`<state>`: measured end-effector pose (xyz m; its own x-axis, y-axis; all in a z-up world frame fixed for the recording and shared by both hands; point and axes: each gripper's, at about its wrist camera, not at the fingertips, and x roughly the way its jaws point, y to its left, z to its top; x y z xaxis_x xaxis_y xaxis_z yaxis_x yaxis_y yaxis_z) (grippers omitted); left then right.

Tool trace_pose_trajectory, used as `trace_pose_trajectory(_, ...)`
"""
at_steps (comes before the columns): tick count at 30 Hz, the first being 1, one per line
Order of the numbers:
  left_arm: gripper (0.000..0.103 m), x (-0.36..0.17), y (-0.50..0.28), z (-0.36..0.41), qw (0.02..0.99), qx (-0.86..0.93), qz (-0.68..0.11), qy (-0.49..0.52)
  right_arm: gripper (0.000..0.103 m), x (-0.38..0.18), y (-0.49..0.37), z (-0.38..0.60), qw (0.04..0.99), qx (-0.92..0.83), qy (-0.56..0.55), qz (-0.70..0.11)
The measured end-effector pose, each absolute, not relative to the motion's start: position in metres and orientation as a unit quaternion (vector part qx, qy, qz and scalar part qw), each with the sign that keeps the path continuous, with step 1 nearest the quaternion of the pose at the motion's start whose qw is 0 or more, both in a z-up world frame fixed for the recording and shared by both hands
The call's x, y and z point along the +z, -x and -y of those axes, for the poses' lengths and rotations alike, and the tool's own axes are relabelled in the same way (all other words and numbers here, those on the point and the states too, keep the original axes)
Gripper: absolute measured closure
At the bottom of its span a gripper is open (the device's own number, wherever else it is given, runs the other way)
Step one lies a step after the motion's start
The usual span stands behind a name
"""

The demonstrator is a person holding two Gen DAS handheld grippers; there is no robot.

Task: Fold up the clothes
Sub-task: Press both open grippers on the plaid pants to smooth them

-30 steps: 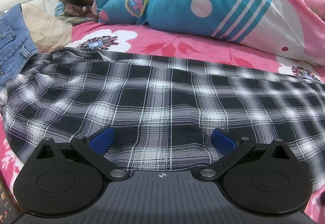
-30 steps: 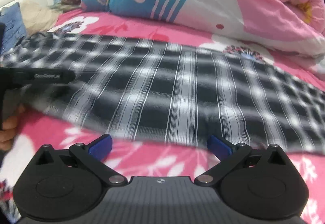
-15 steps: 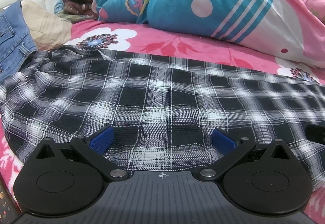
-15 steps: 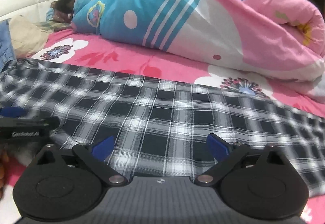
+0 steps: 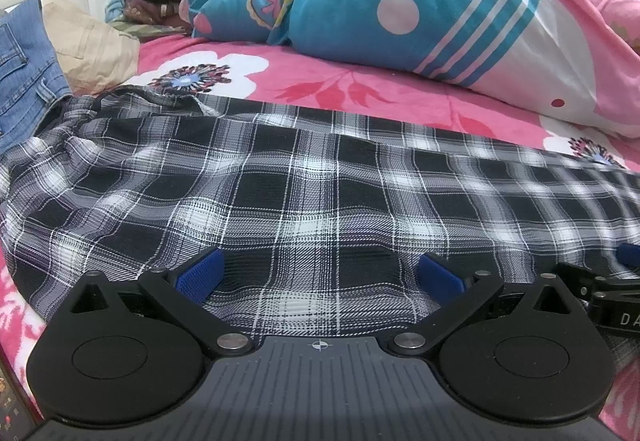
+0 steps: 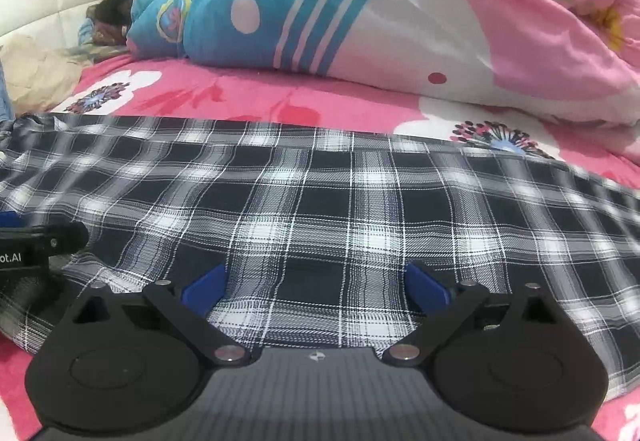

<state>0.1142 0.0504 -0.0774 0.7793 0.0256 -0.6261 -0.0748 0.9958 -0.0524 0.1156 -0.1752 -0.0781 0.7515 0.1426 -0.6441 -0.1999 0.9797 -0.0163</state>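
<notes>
Over the last second our right gripper (image 6: 316, 287) has come in from off the hem and now sits beside our left gripper (image 5: 318, 273) on the near edge of the plaid garment (image 5: 304, 185), jaws on both spread wide and gripping nothing, so we judge the pinch to start the fold is next. The garment lies flat across the pink floral bed (image 5: 360, 97), with a rolled quilt (image 6: 360, 1) behind it, folded jeans (image 5: 24, 65) at the left and someone asleep by the headboard.

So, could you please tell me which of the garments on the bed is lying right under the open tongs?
The black-and-white plaid garment, spread flat beneath both tongs; the blue jeans and beige garment lie bunched at the far left.
</notes>
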Motion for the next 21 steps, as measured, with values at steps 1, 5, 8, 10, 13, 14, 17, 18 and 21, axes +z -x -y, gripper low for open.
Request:
trace_pose_trajectory(1, 0.000, -0.0773, -0.1142, -0.0506, 0.942, 0.026, -0.331, 0.037, 0.004, -0.0785, -0.1151, 0.1755, 0.935, 0.092, 0.041, -0.339)
trace_pose_trajectory(5, 0.000, -0.0774, -0.1142, -0.0502, 0.943, 0.027, -0.331, 0.037, 0.003, -0.0804, -0.1143, 0.1765, 0.936, 0.093, 0.040, -0.337)
trace_pose_trajectory(8, 0.000, -0.0777, -0.1143, -0.0507, 0.943, 0.027, -0.331, 0.036, 0.002, -0.0809, -0.1151, 0.1763, 0.936, 0.093, 0.039, -0.337)
trace_pose_trajectory(10, 0.000, -0.0779, -0.1142, -0.0506, 0.943, 0.027, -0.331, 0.036, 0.001, -0.0811, -0.1153, 0.1763, 0.936, 0.094, 0.039, -0.336)
trace_pose_trajectory(13, 0.000, -0.0778, -0.1142, -0.0505, 0.943, 0.027, -0.330, 0.036, 0.001, -0.0815, -0.1148, 0.1758, 0.937, 0.093, 0.040, -0.335)
trace_pose_trajectory(14, 0.000, -0.0778, -0.1142, -0.0505, 0.943, 0.027, -0.330, 0.036, 0.001, -0.0816, -0.1147, 0.1756, 0.937, 0.093, 0.041, -0.335)
trace_pose_trajectory(17, 0.000, -0.0782, -0.1141, -0.0503, 0.943, 0.027, -0.330, 0.036, 0.001, -0.0819, -0.1148, 0.1756, 0.937, 0.094, 0.041, -0.335)
trace_pose_trajectory(18, 0.000, -0.0781, -0.1140, -0.0503, 0.943, 0.027, -0.330, 0.036, 0.001, -0.0820, -0.1149, 0.1755, 0.937, 0.094, 0.041, -0.335)
trace_pose_trajectory(21, 0.000, -0.0780, -0.1140, -0.0502, 0.943, 0.027, -0.330, 0.036, 0.000, -0.0821, -0.1149, 0.1751, 0.937, 0.094, 0.042, -0.334)
